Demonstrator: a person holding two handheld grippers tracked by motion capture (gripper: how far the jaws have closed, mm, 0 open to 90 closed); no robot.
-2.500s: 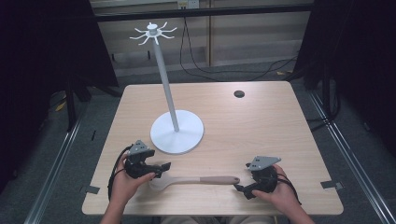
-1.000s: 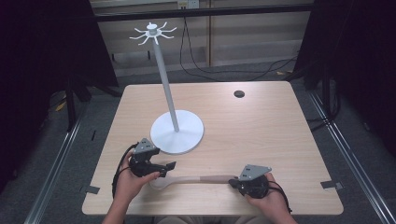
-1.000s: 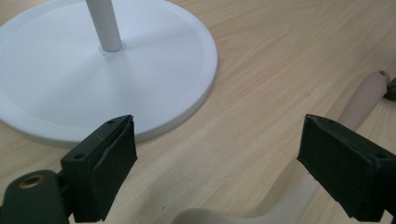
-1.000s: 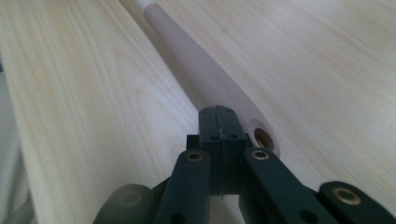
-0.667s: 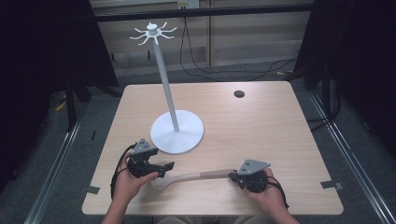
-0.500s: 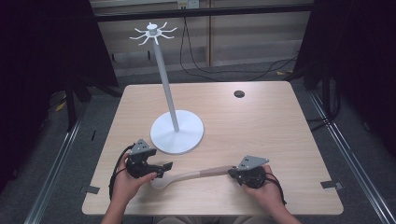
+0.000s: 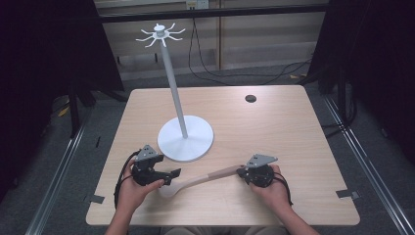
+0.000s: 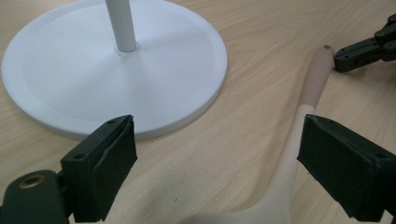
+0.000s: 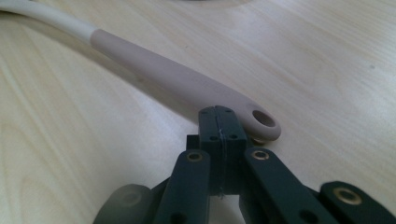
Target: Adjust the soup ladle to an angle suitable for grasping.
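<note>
A spoon with a cream bowl and a beige handle lies slanted near the table's front edge. My left gripper stands open over the bowl end; in the left gripper view its jaws are spread wide, with the spoon running up past the right jaw. My right gripper is shut with nothing in it. In the right gripper view its tips press against the side of the spoon handle, just by the hanging hole. It also shows as the right gripper at the handle tip.
A white stand with a round base, a tall pole and hooks at the top rises just beyond the left gripper. A small dark disc lies at the far right of the table.
My right gripper moved left and away from the person against the handle end. The spoon's handle swung farther from the front edge. The left gripper barely moved.
</note>
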